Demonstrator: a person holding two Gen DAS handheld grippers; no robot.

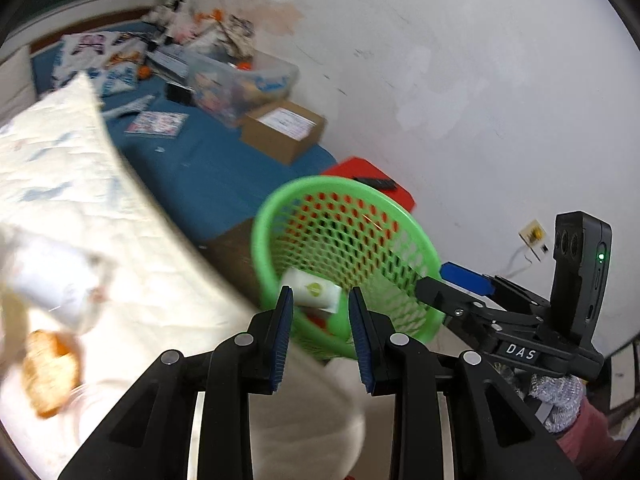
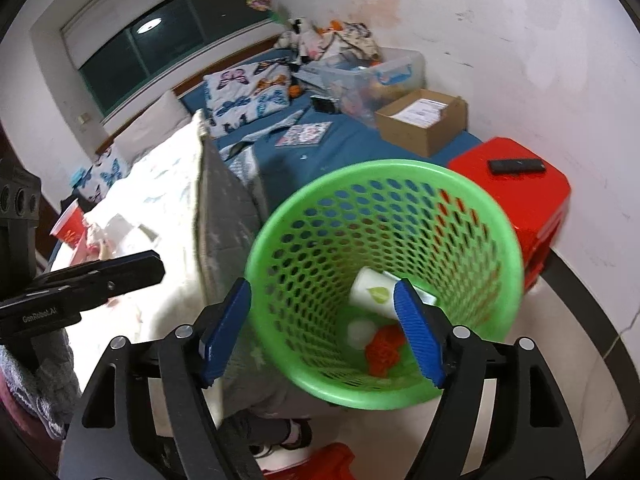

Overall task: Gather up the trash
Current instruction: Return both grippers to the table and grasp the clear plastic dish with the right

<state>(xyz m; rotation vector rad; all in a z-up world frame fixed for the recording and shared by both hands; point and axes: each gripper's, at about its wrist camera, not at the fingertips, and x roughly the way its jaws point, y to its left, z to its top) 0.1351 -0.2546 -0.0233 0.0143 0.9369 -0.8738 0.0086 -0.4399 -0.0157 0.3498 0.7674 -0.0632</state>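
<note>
At the far left of my left wrist view a white crumpled wrapper (image 1: 52, 280) and an orange-brown snack packet (image 1: 50, 372) lie blurred on the cream quilt (image 1: 80, 184) covering the bed. In the right wrist view a red paper cup (image 2: 68, 226) lies on the same quilt beside more crumpled scraps.

My left hand-held gripper (image 1: 320, 336) has its 2 blue pads a narrow way apart with nothing between them. It points down toward the near rim of the green mesh wastebasket (image 1: 276, 216).

The wastebasket stands on the floor against the side of the bed. Inside it lie a white paper cup with a green leaf mark (image 2: 374, 292), a white crumpled ball (image 2: 360, 332) and an orange-red crumpled piece (image 2: 384, 346).

My right hand-held gripper (image 2: 324, 332) hangs over the basket's near wall. Its pads stand wide apart and press on nothing: 1 pad is outside the wall, the other over the inside.

Right of the basket a red plastic stool (image 2: 532, 200) stands by the white wall with a black remote control (image 2: 516, 166) lying on top. Behind it, on the blue bedsheet (image 2: 352, 136), sits an open cardboard box (image 2: 424, 124).
</note>
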